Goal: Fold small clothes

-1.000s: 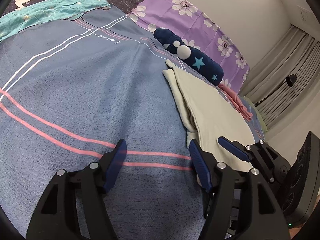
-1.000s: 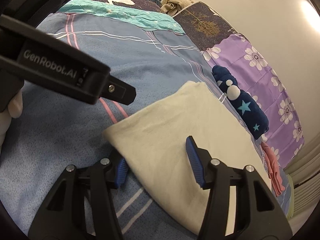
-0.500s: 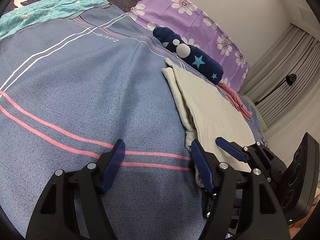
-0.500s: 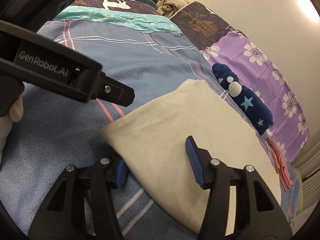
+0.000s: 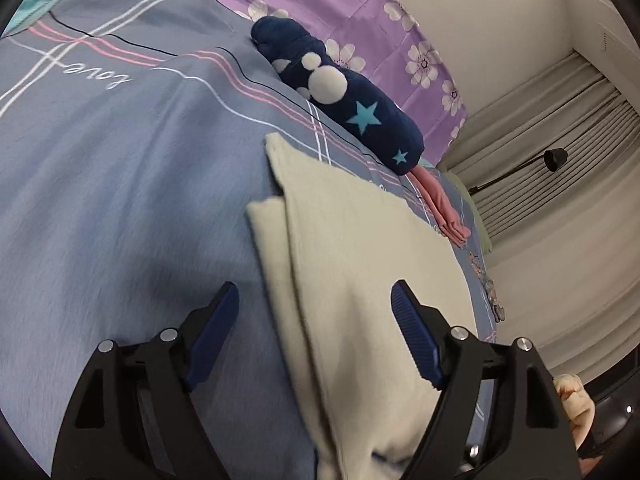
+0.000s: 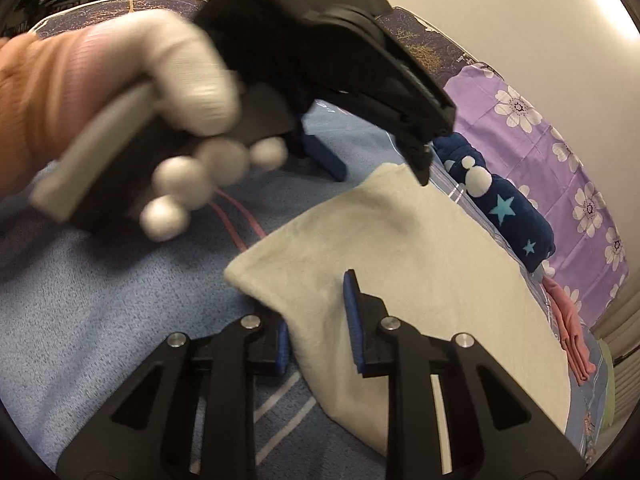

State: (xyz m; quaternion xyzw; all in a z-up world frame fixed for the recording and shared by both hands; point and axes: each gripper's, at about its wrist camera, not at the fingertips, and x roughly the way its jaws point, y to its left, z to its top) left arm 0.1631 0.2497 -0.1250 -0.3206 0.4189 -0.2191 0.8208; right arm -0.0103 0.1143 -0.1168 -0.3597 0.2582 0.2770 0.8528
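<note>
The right gripper (image 6: 318, 320) has just been closing on the cream garment's (image 6: 420, 248) near corner while the left gripper (image 5: 316, 332) has just been opening wide above it; a shallow pinch could slip.

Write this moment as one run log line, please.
left gripper: open, jaws just widened, over cream cloth | right gripper: jaws just narrowed, cream cloth corner between them | bed: cloth flat

Garment (image 5: 360, 264) on bed (image 5: 120, 200), beside roll (image 5: 360, 116)
</note>
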